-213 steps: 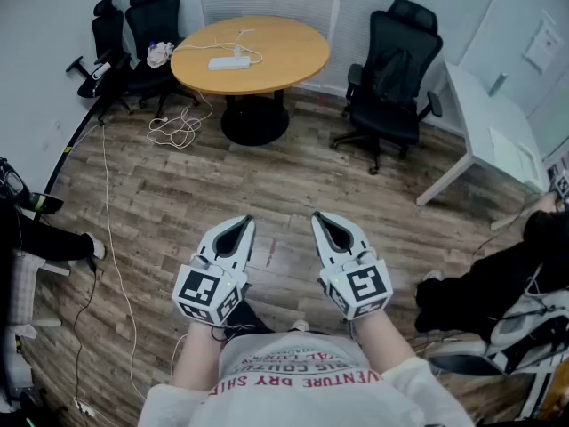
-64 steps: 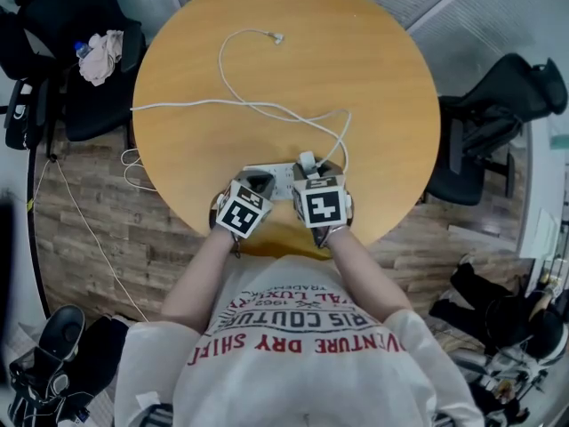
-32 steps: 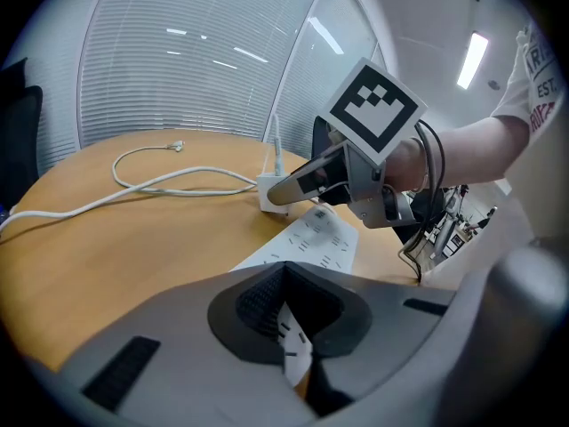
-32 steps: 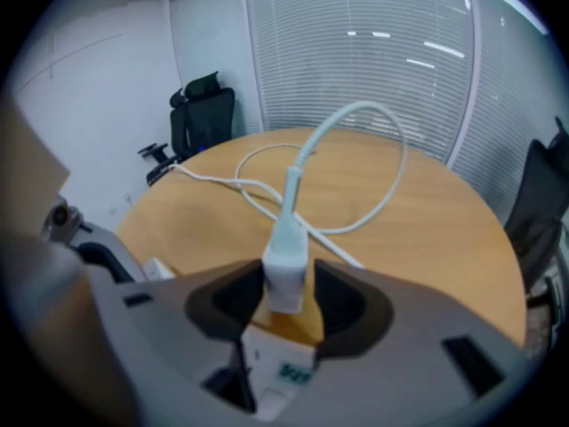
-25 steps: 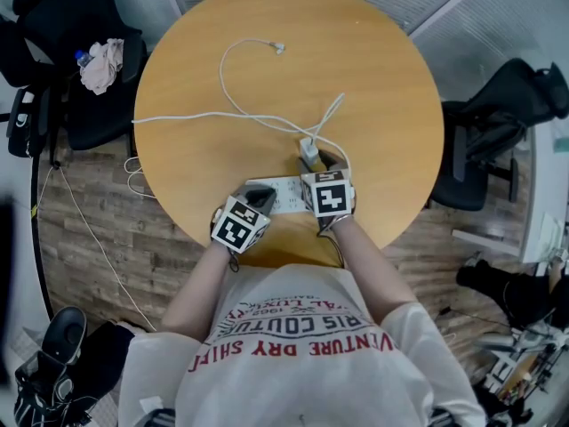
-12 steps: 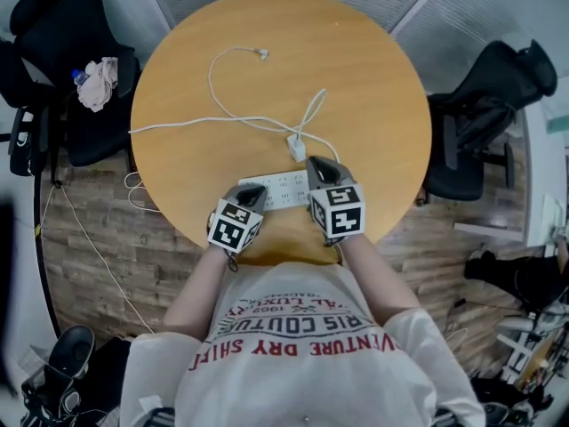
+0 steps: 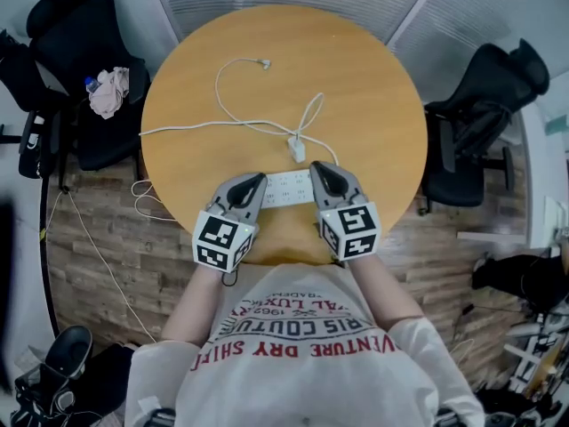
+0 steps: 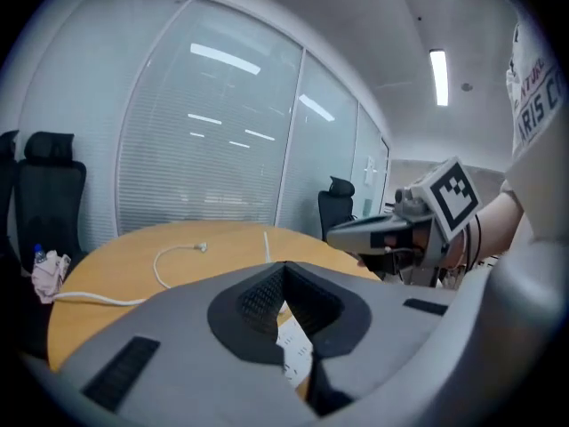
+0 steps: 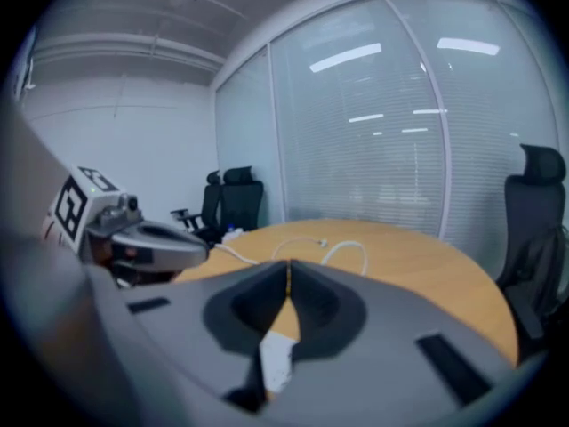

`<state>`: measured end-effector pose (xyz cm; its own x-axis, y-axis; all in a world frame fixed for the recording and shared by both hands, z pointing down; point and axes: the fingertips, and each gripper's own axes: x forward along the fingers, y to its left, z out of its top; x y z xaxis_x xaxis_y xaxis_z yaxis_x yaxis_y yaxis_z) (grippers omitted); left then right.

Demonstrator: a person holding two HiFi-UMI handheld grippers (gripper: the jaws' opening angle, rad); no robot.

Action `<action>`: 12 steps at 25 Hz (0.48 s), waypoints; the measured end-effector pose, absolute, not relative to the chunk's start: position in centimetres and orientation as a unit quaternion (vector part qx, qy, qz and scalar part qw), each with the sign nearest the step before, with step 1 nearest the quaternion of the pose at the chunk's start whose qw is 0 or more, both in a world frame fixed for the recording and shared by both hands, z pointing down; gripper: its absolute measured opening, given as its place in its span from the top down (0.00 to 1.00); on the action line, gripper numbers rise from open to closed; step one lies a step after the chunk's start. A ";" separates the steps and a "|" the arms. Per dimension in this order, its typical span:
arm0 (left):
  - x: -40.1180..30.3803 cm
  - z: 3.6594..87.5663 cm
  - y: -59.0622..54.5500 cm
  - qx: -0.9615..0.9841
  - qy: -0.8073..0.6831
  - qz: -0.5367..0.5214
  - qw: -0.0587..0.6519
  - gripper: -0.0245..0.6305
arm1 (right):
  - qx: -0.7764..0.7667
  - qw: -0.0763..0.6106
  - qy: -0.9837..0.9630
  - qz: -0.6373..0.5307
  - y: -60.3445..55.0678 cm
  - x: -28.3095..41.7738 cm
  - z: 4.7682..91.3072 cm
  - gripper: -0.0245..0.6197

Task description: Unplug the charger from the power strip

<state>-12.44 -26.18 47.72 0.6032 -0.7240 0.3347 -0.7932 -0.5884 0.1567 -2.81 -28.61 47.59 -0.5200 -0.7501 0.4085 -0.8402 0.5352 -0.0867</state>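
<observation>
Since the little white charger (image 7: pixel 296 149) lies loose on the round worktop (image 7: pixel 373 87) just past the white power strip (image 7: pixel 286 189), the left gripper (image 7: pixel 256 180) and the right gripper (image 7: pixel 315 166), both shut tight with nothing in them, should rise slowly and not bump the power strip.

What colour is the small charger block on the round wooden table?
White charger block; best in head view.

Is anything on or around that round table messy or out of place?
A crumpled cloth sits on the black chair at left, and a white cord trails off the table edge down to the floor.
</observation>
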 end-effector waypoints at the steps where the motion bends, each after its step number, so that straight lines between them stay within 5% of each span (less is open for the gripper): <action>1: -12.7 46.3 -26.1 0.883 -0.437 0.106 0.134 0.92 | 0.461 0.159 -0.864 0.129 -28.4 -2.9 46.9 0.92; 12: -14.8 37.2 -24.4 0.868 -0.492 0.037 0.049 0.92 | 0.443 0.123 -0.885 0.073 -26.1 -2.4 42.2 0.92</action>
<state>-14.78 -24.39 37.20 0.5131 -0.8509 0.1129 -0.8582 -0.5111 0.0483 -2.41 -26.05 42.16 -0.5778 -0.7658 0.2823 -0.8018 0.5972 -0.0212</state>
